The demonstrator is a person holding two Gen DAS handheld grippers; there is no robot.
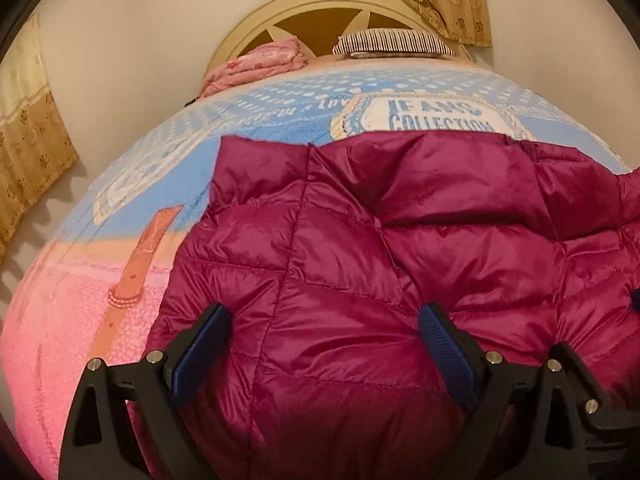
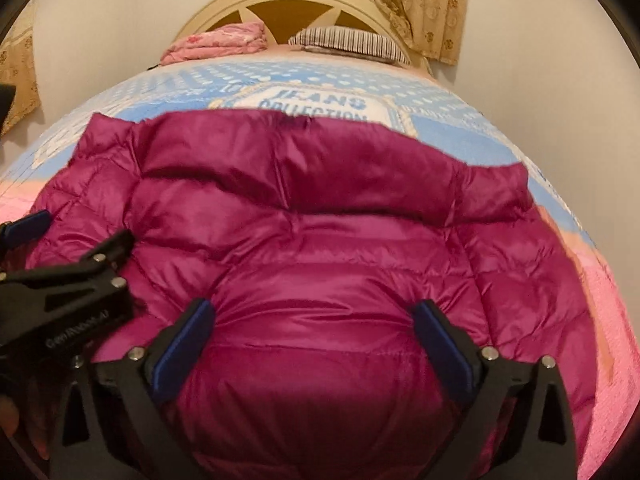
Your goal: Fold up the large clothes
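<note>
**Puffer jacket spread on the bed, both claws wide open above it**

The magenta quilted puffer jacket (image 1: 400, 248) lies flat on a blue-and-pink printed blanket (image 1: 100, 280), its long axis running from the cameras toward the cream headboard (image 2: 280, 4). Left gripper (image 1: 324, 336) hovers over the jacket's left part, jaws spread wide, nothing clamped between the blue pads (image 1: 204, 344). Right gripper (image 2: 312, 328) stands over the middle, jaws equally wide, holding nothing; whether the tips brush the fabric is unclear. A pink folded quilt (image 2: 216, 42) and striped pillow (image 2: 348, 42) sit by the headboard
</note>
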